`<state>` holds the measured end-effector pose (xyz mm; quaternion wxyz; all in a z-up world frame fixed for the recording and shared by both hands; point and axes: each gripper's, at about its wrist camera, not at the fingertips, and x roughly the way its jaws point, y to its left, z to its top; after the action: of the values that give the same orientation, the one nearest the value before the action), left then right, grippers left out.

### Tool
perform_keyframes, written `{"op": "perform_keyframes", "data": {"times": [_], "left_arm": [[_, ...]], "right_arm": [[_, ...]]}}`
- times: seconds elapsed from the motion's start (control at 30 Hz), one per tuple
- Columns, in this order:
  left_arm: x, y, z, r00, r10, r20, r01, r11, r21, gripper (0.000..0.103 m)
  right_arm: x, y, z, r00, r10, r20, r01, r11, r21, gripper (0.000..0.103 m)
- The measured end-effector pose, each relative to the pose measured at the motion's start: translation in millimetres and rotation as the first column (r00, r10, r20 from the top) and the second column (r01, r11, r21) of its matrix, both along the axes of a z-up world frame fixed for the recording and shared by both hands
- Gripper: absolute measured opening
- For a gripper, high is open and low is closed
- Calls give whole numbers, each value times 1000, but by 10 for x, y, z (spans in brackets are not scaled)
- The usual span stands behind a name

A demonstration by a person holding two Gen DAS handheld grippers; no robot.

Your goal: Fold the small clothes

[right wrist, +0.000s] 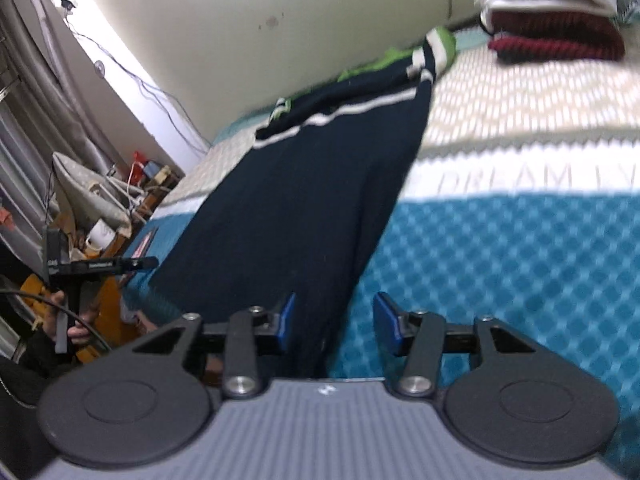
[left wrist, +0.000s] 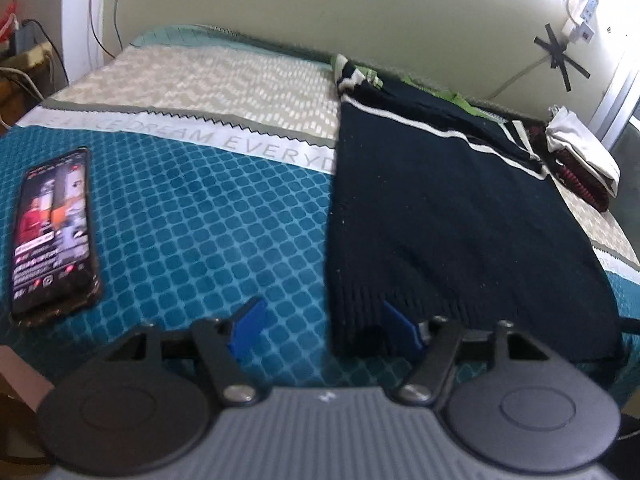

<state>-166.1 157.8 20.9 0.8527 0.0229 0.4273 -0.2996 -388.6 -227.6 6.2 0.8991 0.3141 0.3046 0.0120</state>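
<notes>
Across the bedspread runs a pale band printed in grey capitals; the left wrist view gives "DREAM EVERYD" before the garment cuts it off, and the right wrist view shows "DREAM" again, blurred. Further left on the band the letters are too smeared to read. The phone lying on the teal quilted part shows a lit screen with pictures and small text that cannot be made out. The navy sweater lies flat on the bed, right of the phone and well apart from it, a dark knit with a ribbed hem at the near edge, white stripes across the far part and green-and-white trim by the wall. Beyond it sits a small pile of folded clothes, white over dark red knit. The left gripper stands released, its right blue pad over the sweater's near hem corner, its left over bare quilt, nothing pinched. The right gripper is likewise spread and empty, the sweater's near right edge lying between its pads.
</notes>
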Motion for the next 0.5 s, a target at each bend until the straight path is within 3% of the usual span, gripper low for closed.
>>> {"op": "perform_keyframes", "data": {"times": [0.1,0.17,0.23,0.27,0.3,0.4,0.5], "left_arm": [[-20,-46,21,1000,-15,0,15,1000,-12,64],[-23,-123,20,999,-40,-2,40,999,-10,57],[-18,-188,3,998,-56,-8,56,998,11,13],[1,-195,9,998,-50,-27,50,999,2,12],[33,-176,25,997,-46,-61,45,999,-27,10],[154,-10,123,985,-50,-162,20,983,-183,9],[264,31,304,984,-44,-173,-8,956,-292,9]], "right_arm": [[-36,100,-9,1000,14,11,-14,1000,17,46],[-14,174,-50,999,31,12,-32,999,27,43],[19,239,-100,999,50,17,-51,997,54,40],[34,275,-112,998,54,22,-55,997,55,25],[62,309,-122,998,60,16,-60,997,51,17],[111,333,-120,998,52,19,-53,997,49,13],[122,230,31,995,30,92,-36,997,64,10]]}}
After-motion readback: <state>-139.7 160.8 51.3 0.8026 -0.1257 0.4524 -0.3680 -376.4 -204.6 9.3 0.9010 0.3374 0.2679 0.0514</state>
